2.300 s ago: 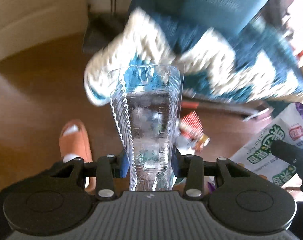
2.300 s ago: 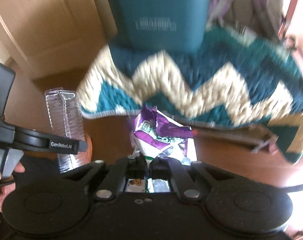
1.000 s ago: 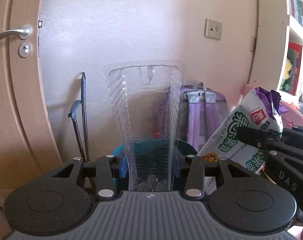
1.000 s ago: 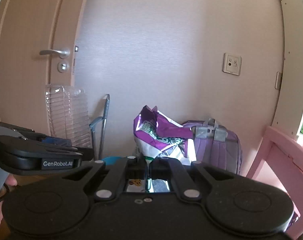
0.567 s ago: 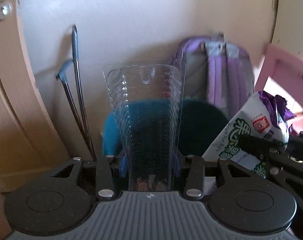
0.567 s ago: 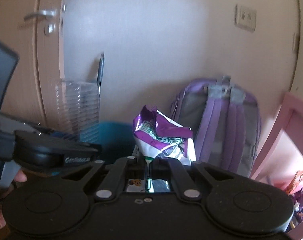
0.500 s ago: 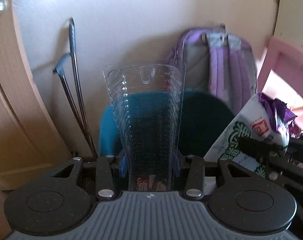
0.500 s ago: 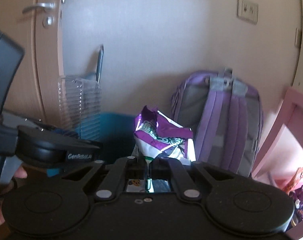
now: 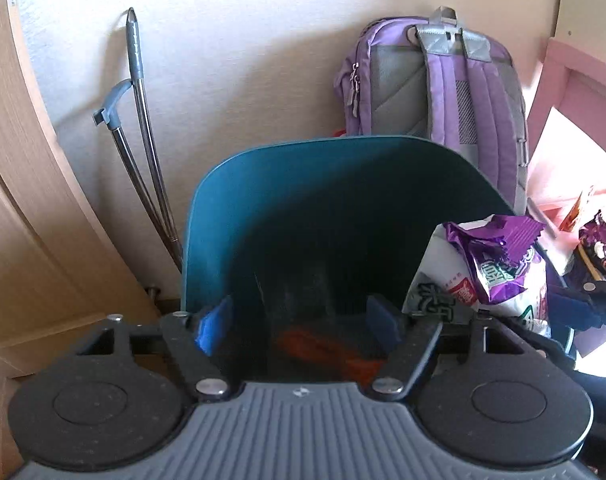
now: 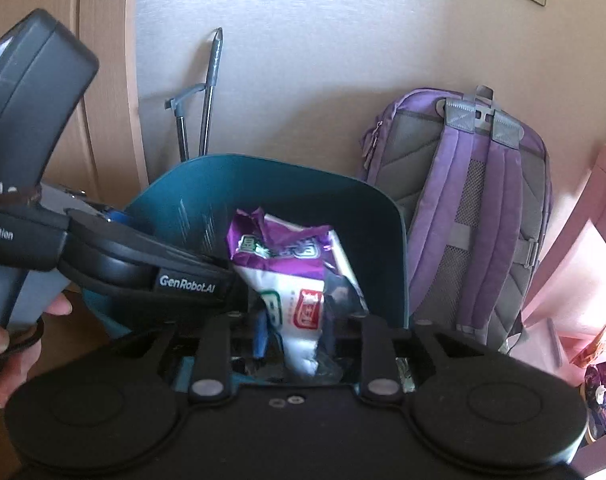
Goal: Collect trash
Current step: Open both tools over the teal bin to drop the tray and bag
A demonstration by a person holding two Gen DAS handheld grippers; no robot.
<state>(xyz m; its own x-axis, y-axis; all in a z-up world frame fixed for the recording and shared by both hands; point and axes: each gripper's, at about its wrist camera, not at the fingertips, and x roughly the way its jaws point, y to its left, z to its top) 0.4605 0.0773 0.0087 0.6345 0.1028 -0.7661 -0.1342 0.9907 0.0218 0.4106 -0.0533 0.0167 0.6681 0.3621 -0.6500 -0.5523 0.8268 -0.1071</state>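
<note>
A: Both my grippers have dropped over the bin. Clear tray gone from my left gripper; its jaws have just been opening, now spread, nothing between them.

B: Right gripper?

A: Jaws have just been opening, parted. Snack bag stands between them, over the bin mouth; can't tell if the pads touch it. Backpack just beyond.

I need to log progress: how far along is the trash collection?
Done: the left gripper, jaws just opened, is empty over the teal bin; the clear tray it held a second ago is gone, presumably inside. In hand: the right gripper has just opened around the snack bag, which stands between its jaws above the bin. Left: a purple wrapper beside the pink furniture.
</note>
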